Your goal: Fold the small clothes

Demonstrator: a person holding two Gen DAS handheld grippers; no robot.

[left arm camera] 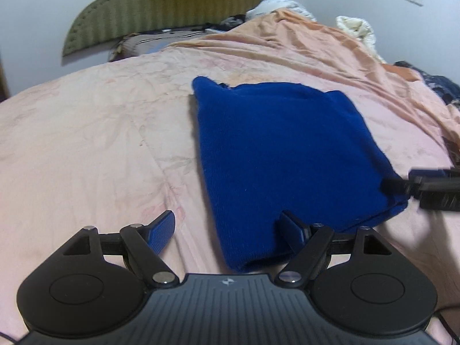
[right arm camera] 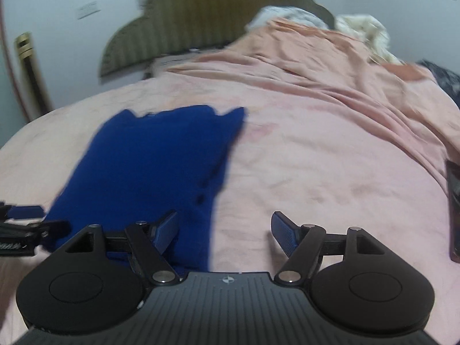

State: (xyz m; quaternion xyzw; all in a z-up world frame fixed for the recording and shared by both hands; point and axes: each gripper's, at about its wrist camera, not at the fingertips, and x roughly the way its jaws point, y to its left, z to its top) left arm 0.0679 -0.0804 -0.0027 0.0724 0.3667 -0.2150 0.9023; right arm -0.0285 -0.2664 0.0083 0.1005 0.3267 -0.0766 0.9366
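A blue knitted garment (left arm camera: 284, 155) lies folded into a rough rectangle on the pink bedspread (left arm camera: 86, 143). My left gripper (left arm camera: 230, 233) is open at its near left corner, its right finger over the cloth and its left finger over the bedspread. In the right wrist view the garment (right arm camera: 152, 172) lies to the left. My right gripper (right arm camera: 225, 233) is open at the garment's near right corner, left finger over the cloth. Each gripper shows at the edge of the other's view: the right gripper (left arm camera: 431, 189) and the left gripper (right arm camera: 26, 230).
A green padded headboard (left arm camera: 172, 8) stands against the white wall at the far end. Bunched orange and white bedding (left arm camera: 316, 28) is piled at the far right. A dark flat object (right arm camera: 454, 210) lies at the right edge of the bed.
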